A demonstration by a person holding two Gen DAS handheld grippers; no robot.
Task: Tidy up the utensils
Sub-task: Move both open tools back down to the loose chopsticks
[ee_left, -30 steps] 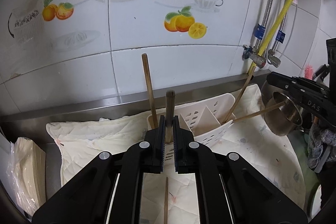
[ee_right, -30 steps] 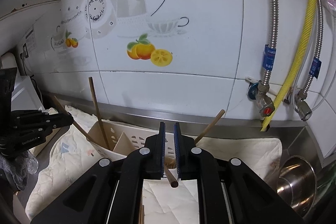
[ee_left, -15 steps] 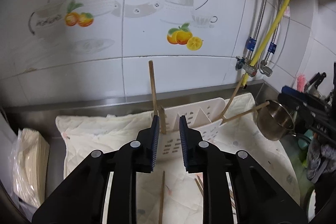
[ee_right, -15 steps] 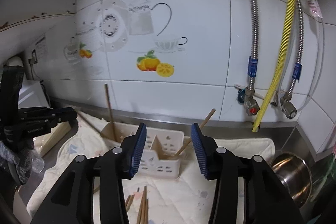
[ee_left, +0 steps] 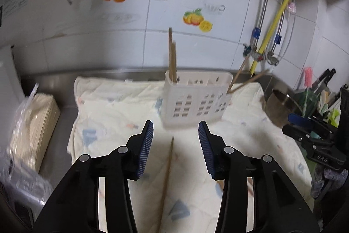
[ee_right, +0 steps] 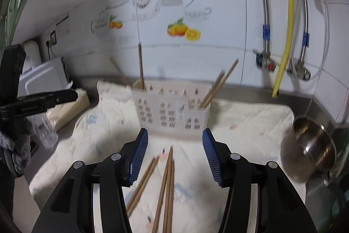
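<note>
Wooden chopsticks are the job. Several stand in the white slotted caddy [ee_left: 196,99] at the far middle of the cream quilted cloth [ee_left: 113,106]; loose ones lie on the cloth nearer in.

Left gripper [ee_left: 175,146]: jaws have just been opening and now stand apart, nothing pressed. One loose chopstick [ee_left: 166,178] lies lengthwise on the cloth below the gap.

Right gripper [ee_right: 175,154]: jaws apart, opened just lately, empty. A small bundle of chopsticks [ee_right: 168,185] lies under it, a further pair [ee_right: 141,182] angled off to its left.

Step in hand, as I judge it: the next pick-up, one stick per gripper.
- Come down with pads either side of a single stick and close across its width, near the far end.
- Right side is crowded; take an outer stick, or the bundle may lift together or scatter.
- Soft cloth may bunch up between the pads.

Room: open cloth between grippers and caddy. Steel pot [ee_right: 309,150] at the right edge, a bagged stack [ee_left: 32,123] at the left, tiled wall just behind the caddy. Sticks already standing lean outward; enter the slots from above.
</note>
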